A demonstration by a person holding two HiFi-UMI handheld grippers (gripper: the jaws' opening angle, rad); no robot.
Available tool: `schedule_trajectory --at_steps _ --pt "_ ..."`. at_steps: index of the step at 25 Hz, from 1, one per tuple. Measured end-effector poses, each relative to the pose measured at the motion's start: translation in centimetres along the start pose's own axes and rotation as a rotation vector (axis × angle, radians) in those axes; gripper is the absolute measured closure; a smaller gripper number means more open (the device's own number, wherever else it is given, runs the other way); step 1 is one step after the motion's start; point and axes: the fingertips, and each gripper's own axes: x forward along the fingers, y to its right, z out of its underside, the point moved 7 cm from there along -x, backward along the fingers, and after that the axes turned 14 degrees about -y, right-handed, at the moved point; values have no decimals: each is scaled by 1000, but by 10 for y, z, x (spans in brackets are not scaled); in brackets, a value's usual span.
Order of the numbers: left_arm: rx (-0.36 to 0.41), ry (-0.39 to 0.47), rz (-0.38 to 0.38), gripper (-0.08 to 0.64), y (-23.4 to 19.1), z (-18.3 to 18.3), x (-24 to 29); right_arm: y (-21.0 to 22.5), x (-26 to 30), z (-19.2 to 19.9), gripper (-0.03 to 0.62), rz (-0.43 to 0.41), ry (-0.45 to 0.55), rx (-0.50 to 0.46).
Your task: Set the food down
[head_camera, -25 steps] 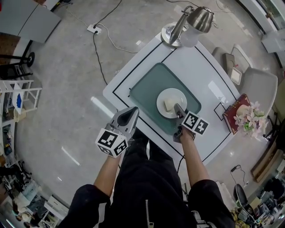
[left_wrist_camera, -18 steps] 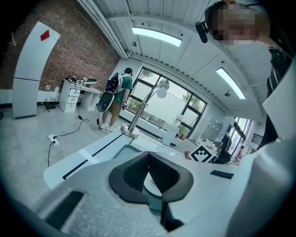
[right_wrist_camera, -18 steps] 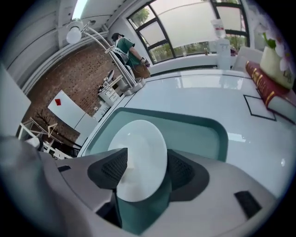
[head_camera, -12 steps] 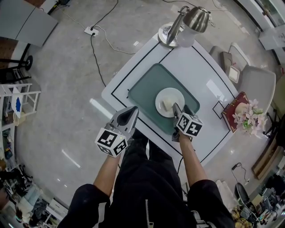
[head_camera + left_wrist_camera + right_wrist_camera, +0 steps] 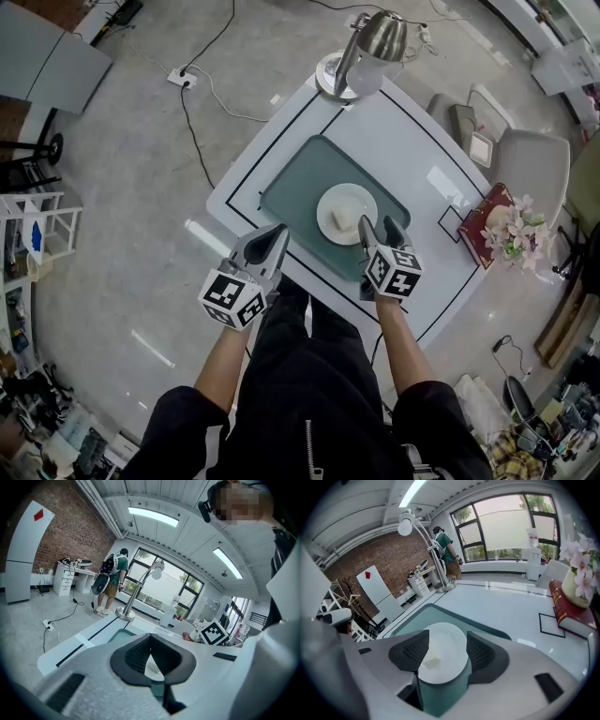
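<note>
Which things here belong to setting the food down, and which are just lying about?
Job: food, plate, tray, open right claw.
Lying about: lamp, book, flowers.

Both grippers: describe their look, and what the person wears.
The left gripper and right gripper are light grey wedge-shaped shells with dark ribbed pads. Each carries a white cube printed with black square markers. The person wears black short sleeves and black trousers.
</note>
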Motion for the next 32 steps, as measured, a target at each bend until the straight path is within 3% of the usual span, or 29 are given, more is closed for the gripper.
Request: schedule_trajectory --at_steps 7,16,23,32 --pt "63 5 16 555 18 -6 6 -9 -43 -3 369 -7 108 -64" --pt "123 7 54 555 49 -14 5 -16 -103 4 549 -52 233 -121" --pt "171 21 82 555 72 -18 4 -23 -146 10 569 -68 329 -174" --pt "242 98 72 555 102 -35 -9 -40 -196 9 581 -73 465 -247"
